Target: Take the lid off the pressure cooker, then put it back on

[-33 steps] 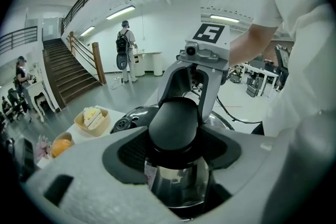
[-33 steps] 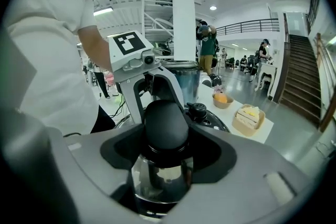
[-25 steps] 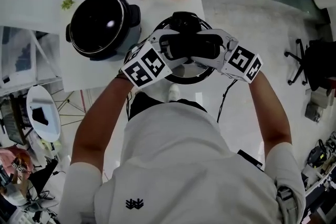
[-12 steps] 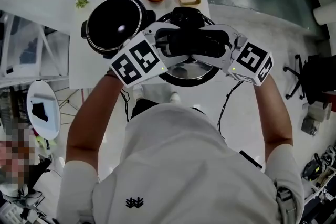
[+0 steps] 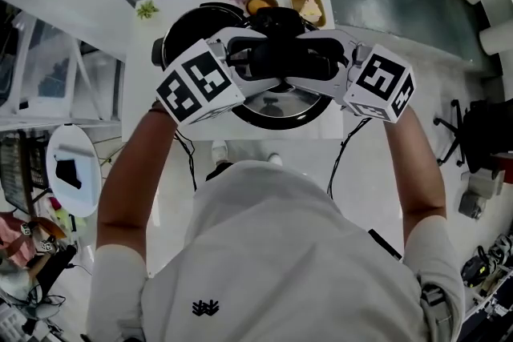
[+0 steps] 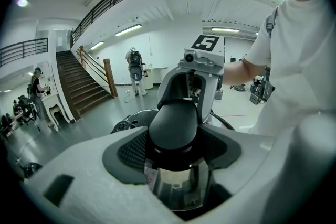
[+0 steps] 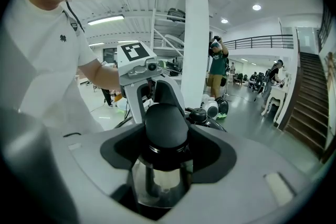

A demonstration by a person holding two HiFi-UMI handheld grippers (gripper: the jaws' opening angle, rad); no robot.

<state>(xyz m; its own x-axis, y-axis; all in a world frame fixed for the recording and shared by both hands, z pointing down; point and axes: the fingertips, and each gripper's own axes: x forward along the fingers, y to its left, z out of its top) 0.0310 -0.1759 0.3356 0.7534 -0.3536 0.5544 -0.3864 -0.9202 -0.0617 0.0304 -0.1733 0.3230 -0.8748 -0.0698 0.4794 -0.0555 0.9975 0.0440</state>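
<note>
Lid (image 5: pixel 278 105) hangs just below both sets of fingers, black handle (image 5: pixel 280 60) spanning between them. Left gripper (image 5: pixel 240 64) fingers pinch one handle end, right gripper (image 5: pixel 335 64) fingers the other. Pressure cooker (image 5: pixel 183 32) on bench (image 5: pixel 140 80) beyond left fingers, lid seemingly overlapping it.

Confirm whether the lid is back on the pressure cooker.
No: in the head view the lid is held by the left gripper and right gripper, offset from the cooker pot, whose mouth shows open.
</note>
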